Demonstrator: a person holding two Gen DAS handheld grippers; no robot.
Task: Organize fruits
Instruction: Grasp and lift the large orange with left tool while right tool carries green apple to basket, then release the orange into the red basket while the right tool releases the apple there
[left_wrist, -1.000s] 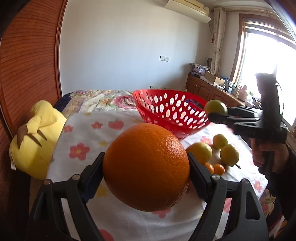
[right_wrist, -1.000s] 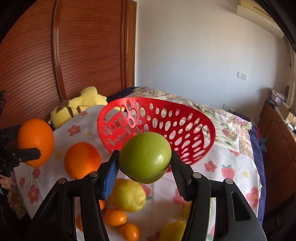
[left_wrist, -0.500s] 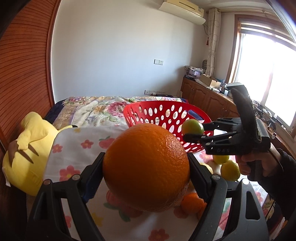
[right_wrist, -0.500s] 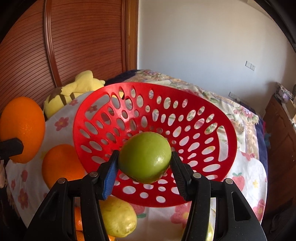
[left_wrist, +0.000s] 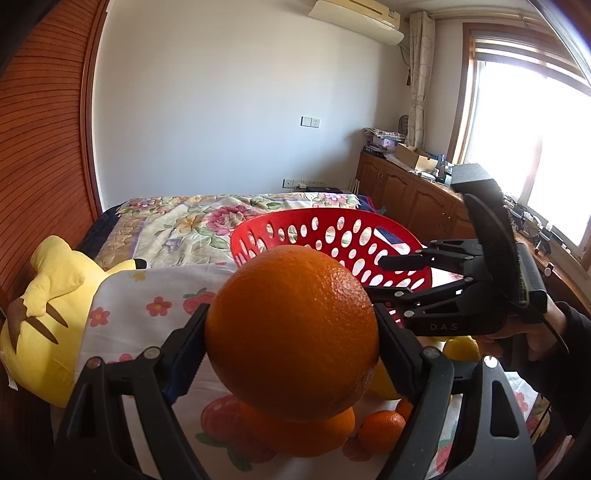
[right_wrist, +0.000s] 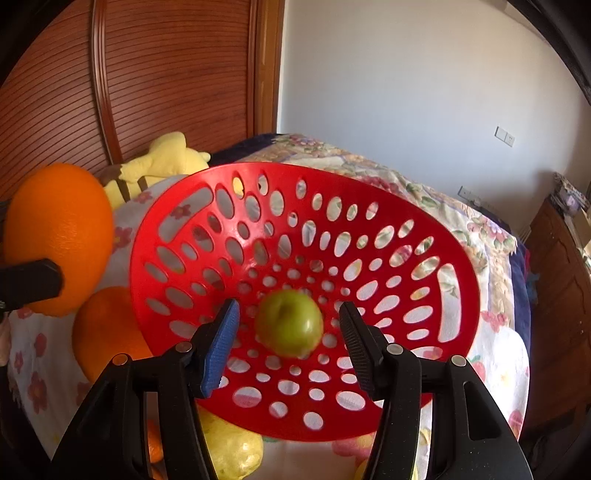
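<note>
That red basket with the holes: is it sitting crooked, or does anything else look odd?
Yes. The red perforated plastic basket sits tilted on the flowered cloth, not flat. A blurred green round fruit lies loose inside it, clear of the right gripper and its fingers. Nothing looks spilled or damaged.

Green fruit (right_wrist: 289, 323) motion-blurred in red basket (right_wrist: 458, 295); lemon (right_wrist: 236, 448) half hidden under basket.
</note>
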